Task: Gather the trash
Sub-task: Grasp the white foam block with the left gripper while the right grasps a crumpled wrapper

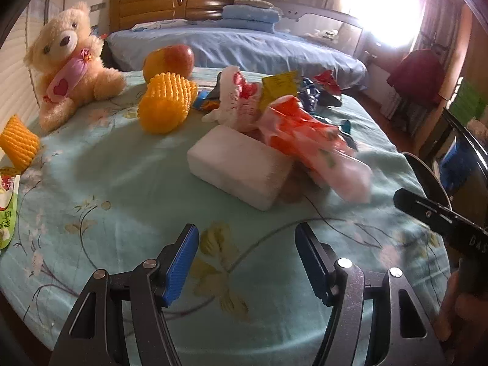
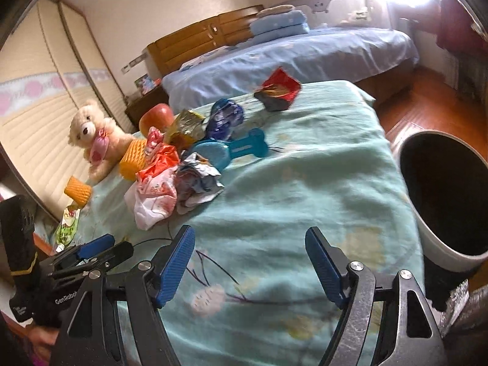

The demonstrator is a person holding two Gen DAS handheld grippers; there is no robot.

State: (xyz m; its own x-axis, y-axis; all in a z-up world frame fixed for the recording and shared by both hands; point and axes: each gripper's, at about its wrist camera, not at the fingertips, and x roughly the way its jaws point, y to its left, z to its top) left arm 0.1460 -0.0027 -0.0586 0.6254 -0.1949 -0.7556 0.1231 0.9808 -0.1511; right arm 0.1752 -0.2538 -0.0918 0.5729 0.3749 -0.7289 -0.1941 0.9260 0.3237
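Left tongs (image 1: 247,262) hover level above the pale green floral bedspread (image 1: 122,183), blue pads spread apart, nothing between them. Right tongs (image 2: 250,265) likewise gape empty, pointed toward the crumpled wrapper pile (image 2: 170,177); white round bin (image 2: 442,189) just beside.

Wrappers (image 2: 158,180) lie heaped mid-bed (image 2: 305,183), a foam block (image 1: 241,167) just before them. The teddy (image 1: 70,61) sits far left, an apple (image 1: 170,61) behind the heap. The bin (image 2: 442,201) stands right of the bed.

A floral teal blanket (image 1: 122,189) carries a teddy bear (image 1: 68,58), white block (image 1: 238,164) and crumpled wrappers (image 2: 158,180).
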